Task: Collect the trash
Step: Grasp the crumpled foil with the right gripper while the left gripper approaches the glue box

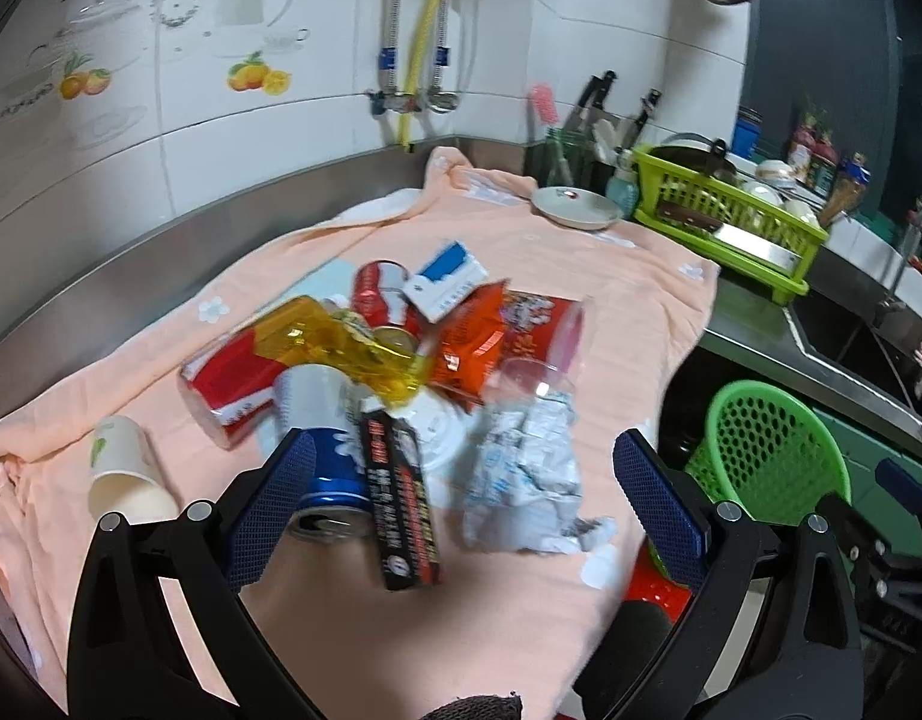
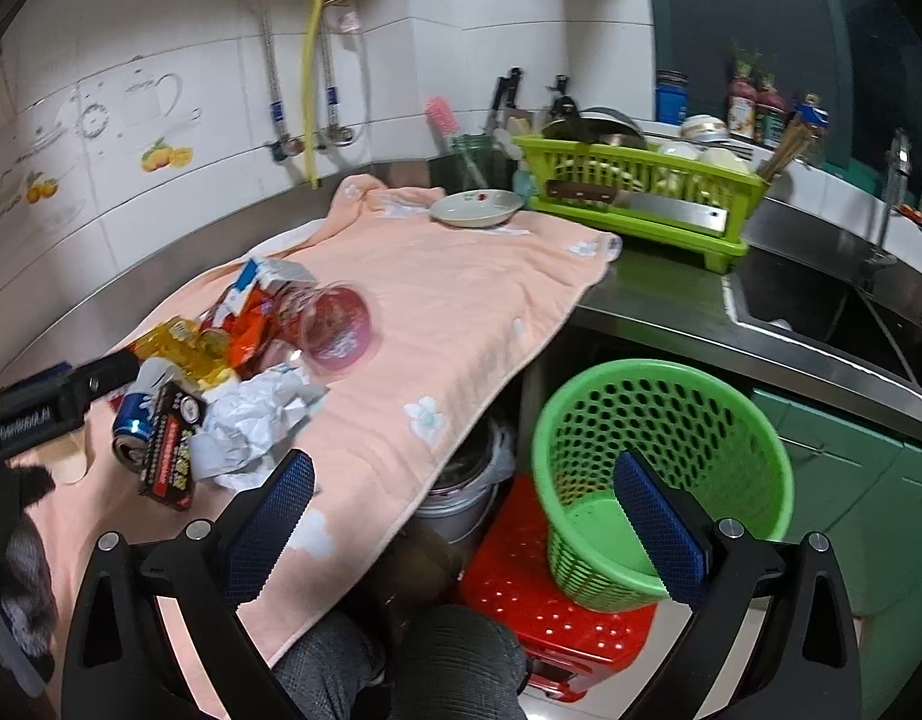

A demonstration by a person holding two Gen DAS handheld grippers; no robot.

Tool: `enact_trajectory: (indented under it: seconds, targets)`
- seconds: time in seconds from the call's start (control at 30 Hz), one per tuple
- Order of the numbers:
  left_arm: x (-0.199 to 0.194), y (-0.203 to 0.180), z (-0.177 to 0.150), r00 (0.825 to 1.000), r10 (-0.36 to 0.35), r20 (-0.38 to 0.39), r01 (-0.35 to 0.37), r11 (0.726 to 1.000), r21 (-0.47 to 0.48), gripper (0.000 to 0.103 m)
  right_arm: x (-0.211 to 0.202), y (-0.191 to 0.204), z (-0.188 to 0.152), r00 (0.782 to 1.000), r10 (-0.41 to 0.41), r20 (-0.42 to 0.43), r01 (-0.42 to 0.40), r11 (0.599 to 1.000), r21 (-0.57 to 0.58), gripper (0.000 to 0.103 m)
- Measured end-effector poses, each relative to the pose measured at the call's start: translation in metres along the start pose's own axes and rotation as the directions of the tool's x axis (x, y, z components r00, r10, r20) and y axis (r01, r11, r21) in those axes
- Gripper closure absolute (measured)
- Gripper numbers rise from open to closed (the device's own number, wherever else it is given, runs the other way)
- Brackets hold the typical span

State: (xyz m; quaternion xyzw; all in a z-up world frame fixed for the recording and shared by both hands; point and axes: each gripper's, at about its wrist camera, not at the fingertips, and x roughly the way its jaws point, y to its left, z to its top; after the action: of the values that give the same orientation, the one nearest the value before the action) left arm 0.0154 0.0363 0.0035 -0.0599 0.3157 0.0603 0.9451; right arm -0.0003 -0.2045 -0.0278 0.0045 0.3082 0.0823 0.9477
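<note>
A pile of trash lies on a peach towel (image 1: 611, 312): a crumpled white paper (image 1: 524, 462), a black box (image 1: 401, 510), a blue can (image 1: 332, 492), a yellow plastic bottle (image 1: 347, 348), red cans, an orange packet (image 1: 470, 342) and a paper cup (image 1: 122, 474). My left gripper (image 1: 461, 498) is open, just in front of the black box and crumpled paper. My right gripper (image 2: 461, 516) is open and empty, past the towel's edge beside the green trash basket (image 2: 659, 468). The pile also shows in the right wrist view (image 2: 245, 372).
A green dish rack (image 2: 635, 198) with bowls and a white plate (image 2: 476, 207) stand at the back. A sink (image 2: 821, 306) is at the right. The basket rests on a red stool (image 2: 521, 588), next to a metal pot (image 2: 461, 492) under the counter.
</note>
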Motion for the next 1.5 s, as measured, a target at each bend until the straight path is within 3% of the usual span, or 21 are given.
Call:
enact_trajectory:
  seconds: [0.27, 0.5, 0.77, 0.9, 0.93, 1.0, 1.07, 1.1, 1.3, 1.5]
  targets:
    - [-0.003, 0.046, 0.014, 0.997, 0.081, 0.011, -0.079, 0.993, -0.091, 0.005, 0.021, 0.032, 0.003, 0.989, 0.142, -0.034, -0.144, 0.988, -0.049, 0.006]
    - [-0.005, 0.080, 0.015, 0.991, 0.132, -0.003, -0.131, 0.981, -0.146, 0.005, 0.050, 0.078, 0.005, 0.957, 0.275, -0.091, -0.284, 0.954, -0.101, 0.007]
    - [-0.004, 0.102, 0.013, 0.988, 0.153, -0.016, -0.154, 0.975, -0.159, 0.006, 0.102, 0.114, 0.011, 0.935, 0.317, -0.158, -0.333, 0.939, -0.091, 0.007]
    - [-0.003, 0.102, 0.006, 0.992, 0.117, -0.037, -0.121, 0.982, -0.147, 0.007, 0.132, 0.124, 0.010, 0.927, 0.313, -0.205, -0.333, 0.941, -0.069, 0.008]
    - [-0.002, 0.101, 0.003, 0.993, 0.110, -0.045, -0.115, 0.983, -0.142, 0.010, 0.140, 0.126, 0.009, 0.927, 0.302, -0.220, -0.324, 0.943, -0.072, 0.009]
    - [0.001, 0.100, -0.002, 0.994, 0.085, -0.063, -0.093, 0.985, -0.143, 0.014, 0.149, 0.123, 0.006, 0.919, 0.313, -0.239, -0.333, 0.942, -0.050, 0.024]
    - [0.005, 0.094, -0.009, 0.995, 0.047, -0.085, -0.058, 0.989, -0.136, 0.016, 0.157, 0.120, 0.004, 0.906, 0.332, -0.262, -0.350, 0.936, -0.025, 0.028]
    - [0.008, 0.091, -0.012, 0.995, 0.030, -0.095, -0.043, 0.991, -0.129, 0.017, 0.157, 0.118, 0.002, 0.906, 0.332, -0.263, -0.351, 0.936, -0.025, 0.034]
    - [0.026, 0.061, -0.025, 0.988, -0.062, -0.144, 0.052, 0.996, -0.076, 0.038, 0.147, 0.105, -0.002, 0.889, 0.388, -0.245, -0.400, 0.916, 0.000, 0.051]
    - [0.046, 0.042, -0.032, 0.980, -0.074, -0.184, 0.065, 0.997, -0.051, 0.044, 0.124, 0.093, -0.006, 0.879, 0.426, -0.213, -0.436, 0.900, 0.003, 0.056]
